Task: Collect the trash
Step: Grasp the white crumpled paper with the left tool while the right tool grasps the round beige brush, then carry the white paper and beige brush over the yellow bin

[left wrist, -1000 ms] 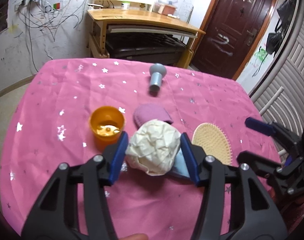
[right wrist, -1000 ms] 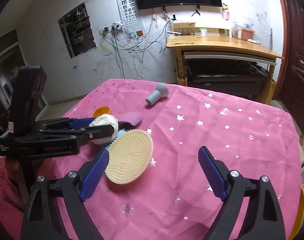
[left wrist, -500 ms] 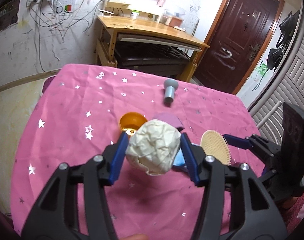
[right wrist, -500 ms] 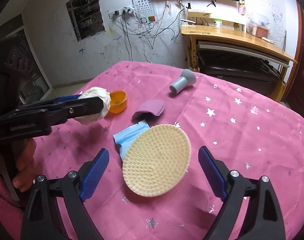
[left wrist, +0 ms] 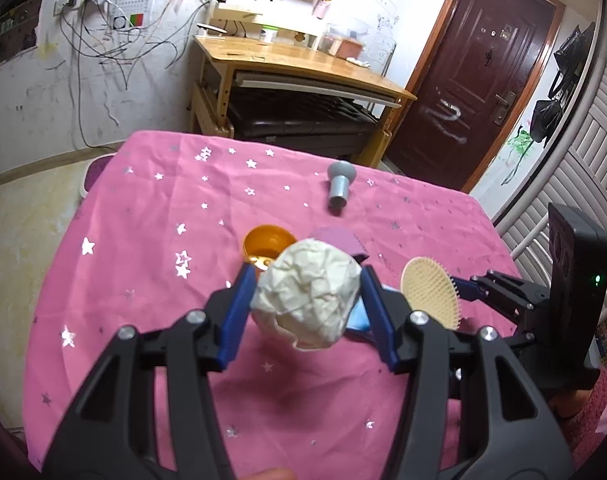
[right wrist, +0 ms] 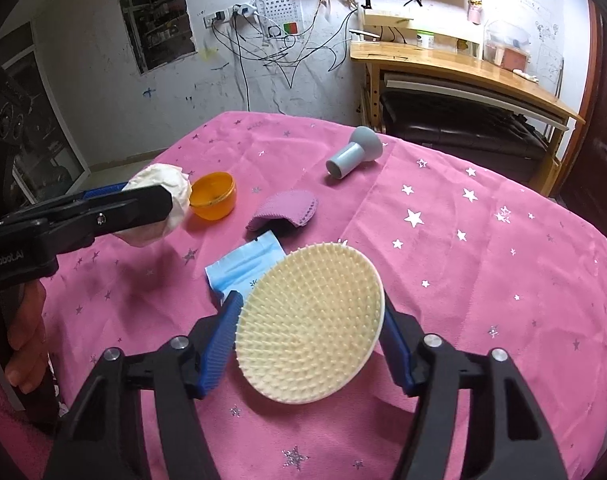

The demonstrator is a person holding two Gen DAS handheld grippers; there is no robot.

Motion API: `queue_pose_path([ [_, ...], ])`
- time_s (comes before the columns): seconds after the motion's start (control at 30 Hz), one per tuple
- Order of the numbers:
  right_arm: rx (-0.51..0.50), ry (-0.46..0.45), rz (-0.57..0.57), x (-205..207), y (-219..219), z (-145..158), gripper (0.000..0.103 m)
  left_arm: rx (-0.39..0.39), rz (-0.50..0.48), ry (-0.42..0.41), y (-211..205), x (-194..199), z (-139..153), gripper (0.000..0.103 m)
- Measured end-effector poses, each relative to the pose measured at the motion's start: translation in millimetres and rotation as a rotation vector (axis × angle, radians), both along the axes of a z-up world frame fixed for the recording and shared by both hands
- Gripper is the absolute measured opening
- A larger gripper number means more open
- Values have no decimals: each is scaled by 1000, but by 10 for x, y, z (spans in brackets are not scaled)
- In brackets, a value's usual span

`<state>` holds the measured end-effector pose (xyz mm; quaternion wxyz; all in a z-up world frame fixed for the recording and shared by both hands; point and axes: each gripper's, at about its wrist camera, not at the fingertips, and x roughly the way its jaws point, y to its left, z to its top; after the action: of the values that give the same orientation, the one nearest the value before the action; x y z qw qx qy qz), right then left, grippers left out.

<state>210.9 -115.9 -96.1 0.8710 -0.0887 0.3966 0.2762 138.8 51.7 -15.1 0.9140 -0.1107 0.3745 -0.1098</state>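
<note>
The crumpled paper ball [left wrist: 309,294] is creamy white, full of wrinkles and folds, and about round. The left gripper [left wrist: 305,302] pinches it between its blue jaws and holds it up in the air, above the part of the tabletop [right wrist: 483,264] near the left edge. In the right wrist view the ball [right wrist: 165,200] hangs just beside an orange plastic cup [right wrist: 214,195].

The right gripper [right wrist: 309,332] has its jaws squeezed on a round scrubbing brush [right wrist: 309,326]. The brush is pale yellow, looks rubbery, and is covered in little bumpy spikes. It is tilted and lifted off the cloth.

A pink cloth with shiny silver stars covers the tabletop. A flat blue packet [right wrist: 245,266] lies near the middle, partly behind the brush. Next to it is a purple bumpy pad [right wrist: 285,210], folded over. A gray mushroom-shaped thing [right wrist: 355,152] lies on its side near the far edge.
</note>
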Motion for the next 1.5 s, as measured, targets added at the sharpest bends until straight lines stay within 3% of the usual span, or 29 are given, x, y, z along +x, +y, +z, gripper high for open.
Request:
queue_pose_path([
  [0.67,86,-77,-62,-225,-432,247,59,67,-17,-33,-327,-151,157,51],
  [1.5,252,-159,-323,-570,-2114,374,59,200,-196,-52,-1677,-72,285,51],
])
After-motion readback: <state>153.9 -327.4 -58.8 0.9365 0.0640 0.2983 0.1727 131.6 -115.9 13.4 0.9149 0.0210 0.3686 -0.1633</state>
